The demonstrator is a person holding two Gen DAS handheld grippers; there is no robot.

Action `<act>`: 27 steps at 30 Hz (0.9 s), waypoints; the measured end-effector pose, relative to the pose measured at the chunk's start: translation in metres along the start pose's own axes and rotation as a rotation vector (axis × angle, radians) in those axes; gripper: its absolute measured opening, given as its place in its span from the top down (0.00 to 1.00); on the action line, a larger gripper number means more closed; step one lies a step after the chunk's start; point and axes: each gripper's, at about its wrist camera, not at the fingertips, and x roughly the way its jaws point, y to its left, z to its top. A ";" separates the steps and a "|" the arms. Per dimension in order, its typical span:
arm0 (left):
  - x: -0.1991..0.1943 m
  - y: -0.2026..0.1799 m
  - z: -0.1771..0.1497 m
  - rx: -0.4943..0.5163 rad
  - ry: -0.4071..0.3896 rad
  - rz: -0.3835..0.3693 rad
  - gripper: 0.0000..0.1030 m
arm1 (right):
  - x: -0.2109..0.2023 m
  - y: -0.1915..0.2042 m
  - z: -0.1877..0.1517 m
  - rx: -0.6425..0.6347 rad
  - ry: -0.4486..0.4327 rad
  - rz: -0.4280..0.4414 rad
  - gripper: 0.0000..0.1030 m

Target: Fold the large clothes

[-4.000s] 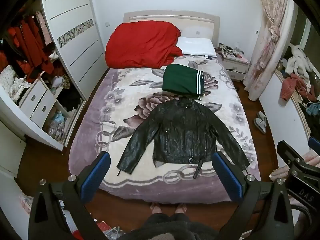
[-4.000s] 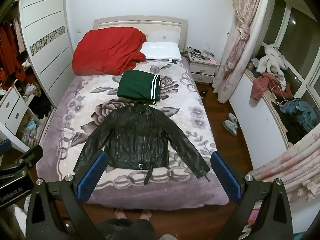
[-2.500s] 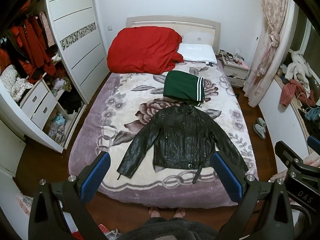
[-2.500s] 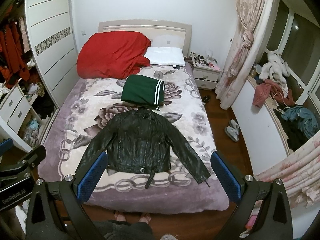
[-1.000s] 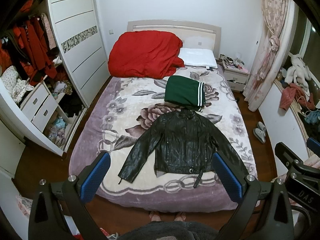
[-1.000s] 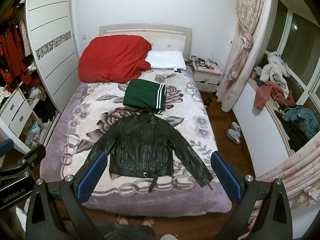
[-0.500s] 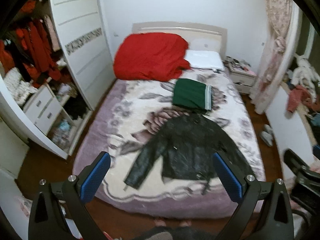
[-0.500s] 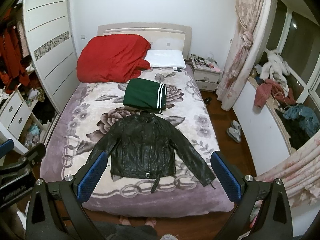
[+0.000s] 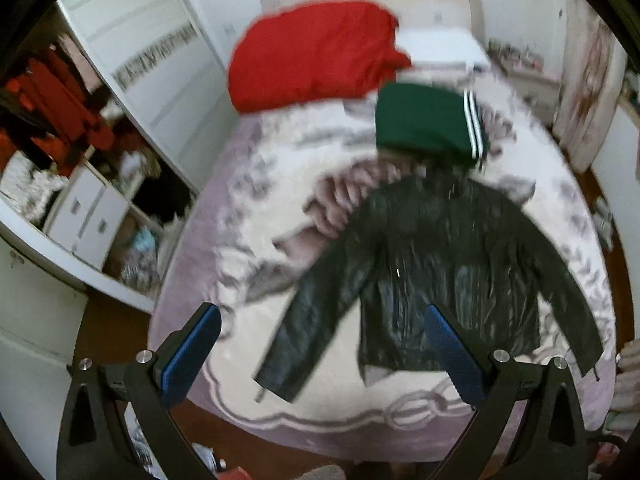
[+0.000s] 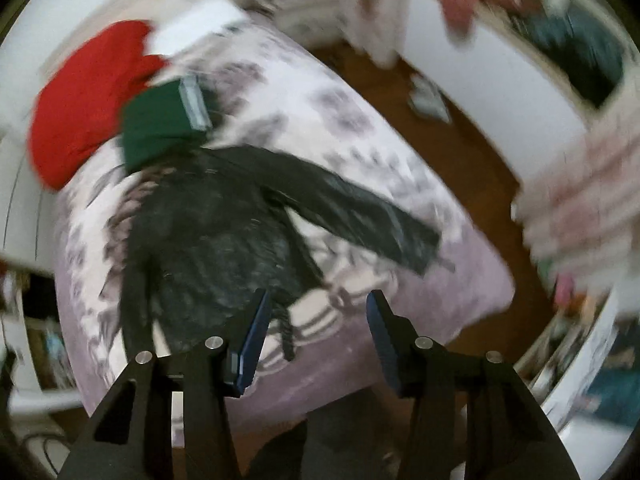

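A black leather jacket (image 9: pixel 444 272) lies flat on the bed, sleeves spread, its hem toward the foot. My left gripper (image 9: pixel 320 356) hangs open above the foot of the bed, over the jacket's left sleeve cuff (image 9: pixel 280 376), with nothing between its fingers. The right wrist view is blurred and tilted. There the jacket (image 10: pixel 224 232) fills the middle. My right gripper (image 10: pixel 316 332) hovers over the jacket's hem and dangling belt (image 10: pixel 286 336). Its jaws are closing with nothing between them.
A folded green garment with white stripes (image 9: pixel 428 120) lies just beyond the jacket's collar. A red duvet (image 9: pixel 316 52) and a white pillow (image 9: pixel 440 48) sit at the head. An open wardrobe (image 9: pixel 60 128) stands left. Wooden floor (image 10: pixel 460 148) and shoes (image 10: pixel 428 96) lie right of the bed.
Both grippers have dropped toward the foot of the bed, so the jacket looks much larger. The right gripper has rolled and its jaws have narrowed from wide open.
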 end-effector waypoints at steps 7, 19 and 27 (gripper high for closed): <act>0.118 -0.070 -0.033 0.035 0.191 0.021 0.00 | 0.209 -0.146 0.038 0.351 0.194 0.049 0.32; 0.266 -0.168 -0.060 0.056 0.337 0.081 0.00 | 0.414 -0.245 0.045 0.577 0.185 0.087 0.25; 0.288 -0.230 -0.053 0.141 0.296 0.010 0.00 | 0.380 -0.222 0.061 0.346 0.052 0.111 0.85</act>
